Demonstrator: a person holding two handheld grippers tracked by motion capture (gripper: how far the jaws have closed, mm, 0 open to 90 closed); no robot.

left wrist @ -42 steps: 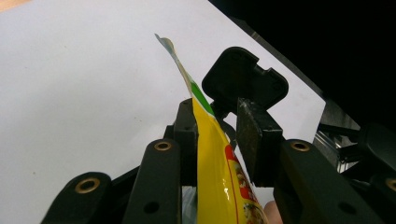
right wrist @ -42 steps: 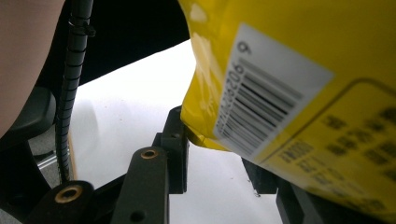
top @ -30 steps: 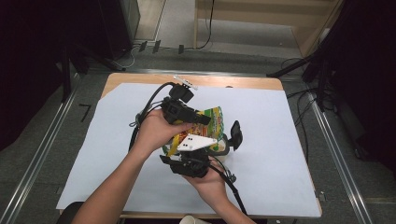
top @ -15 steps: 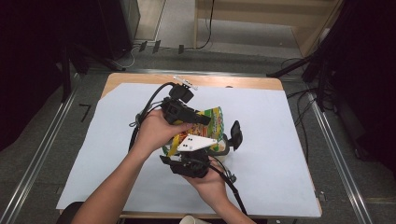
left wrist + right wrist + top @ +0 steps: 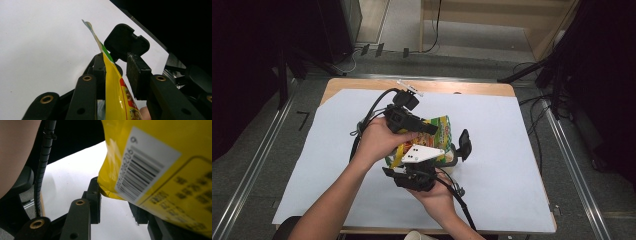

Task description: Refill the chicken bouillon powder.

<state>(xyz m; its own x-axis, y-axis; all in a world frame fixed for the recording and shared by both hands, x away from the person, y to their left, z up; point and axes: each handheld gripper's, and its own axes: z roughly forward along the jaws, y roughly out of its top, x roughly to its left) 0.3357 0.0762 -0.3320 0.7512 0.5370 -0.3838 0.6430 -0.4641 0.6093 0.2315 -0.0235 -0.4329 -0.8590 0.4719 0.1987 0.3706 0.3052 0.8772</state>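
A yellow and green snack packet (image 5: 439, 125) sits mid-table between both grippers. My left gripper (image 5: 432, 131) comes in from the left, held in a hand. In the left gripper view the packet (image 5: 115, 87) stands between the jaws of the left gripper (image 5: 117, 65): its thin top seam lies against one pad and its fuller body fills the gap lower down. My right gripper (image 5: 452, 155), with a grey plate on top, reaches in from the near side. In the right gripper view the packet's barcode side (image 5: 155, 157) fills the jaws of the right gripper (image 5: 115, 200).
White paper (image 5: 512, 150) covers the wooden table (image 5: 472, 89). A small clear object (image 5: 409, 85) lies at the table's back edge. Black cables trail from both grippers. Metal floor rails (image 5: 257, 165) run along both sides, and dark stands (image 5: 562, 65) rise at the back right.
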